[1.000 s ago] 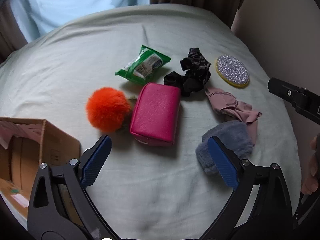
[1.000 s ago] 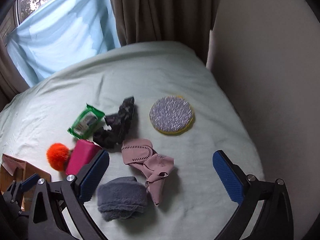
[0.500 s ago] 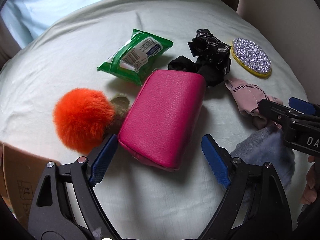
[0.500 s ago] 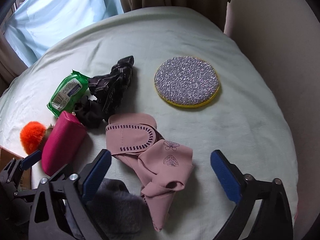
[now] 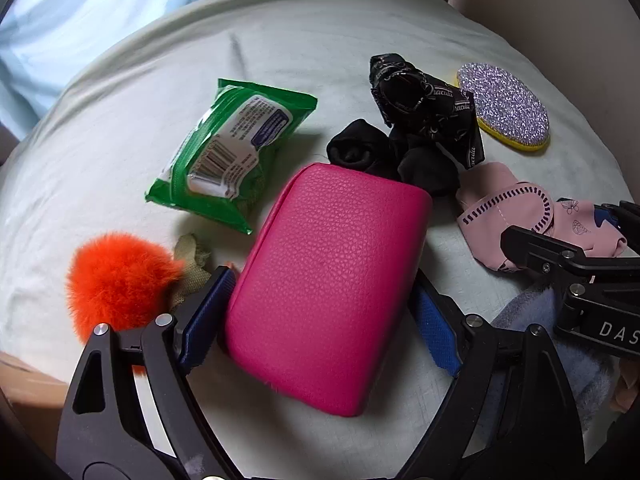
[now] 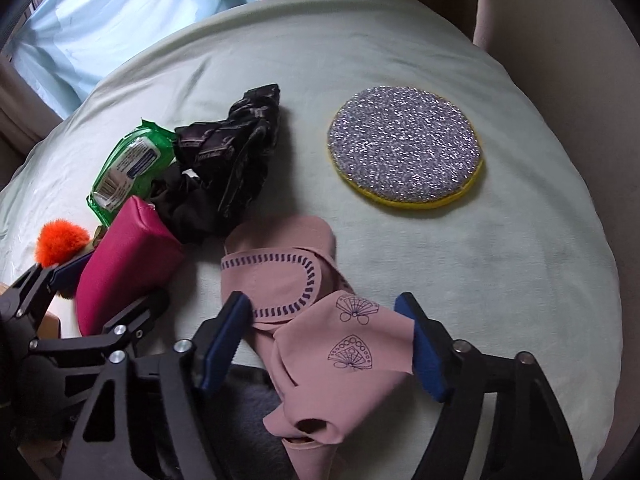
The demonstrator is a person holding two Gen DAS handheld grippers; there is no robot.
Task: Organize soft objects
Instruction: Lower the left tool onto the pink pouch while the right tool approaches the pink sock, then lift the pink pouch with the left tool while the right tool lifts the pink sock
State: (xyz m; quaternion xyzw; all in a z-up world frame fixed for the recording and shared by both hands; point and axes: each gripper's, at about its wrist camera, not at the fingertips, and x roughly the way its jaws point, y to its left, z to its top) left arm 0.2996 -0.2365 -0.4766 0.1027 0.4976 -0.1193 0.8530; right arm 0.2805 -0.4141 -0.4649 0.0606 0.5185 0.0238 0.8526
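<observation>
Pink leather-grain pouch [image 5: 328, 280]: lay on the pale green bedcover [image 5: 120, 128], between the orange pom-pom [image 5: 120, 280] and the pink printed cloth [image 5: 520, 216], its far end touching the black socks [image 5: 420, 128].
Left gripper [image 5: 320, 312]: jaws were spread to either side of the pouch's near half, blue pads [image 5: 208, 312] at or just off its flanks; no squeeze showed, so not yet gripping.
Handling, as a judgement: the pouch looked padded and light, with a smooth skin that might slip; a hold across its long sides near the middle seemed safest.
Right gripper [image 6: 324, 344]: was open, fingers straddling the pink printed cloth [image 6: 320, 320] without pinching it.
Cloth handling, as a judgement: it looked thin, limp and likely to trail; a bunched fold would suit better than a loose edge.
Green wipes pack [image 5: 232, 152]: sat just beyond the pouch, barcode and blue-and-white label visible, text too small to read.
Writing: the black patterned fabric bore a repeated script word, not legible with certainty; "DAS" showed on the right gripper's body in the left view.
Glittery round pad [image 6: 404, 144]: lay well apart, yellow-rimmed.
Grey fleece [image 5: 560, 344]: lay under the right gripper.
</observation>
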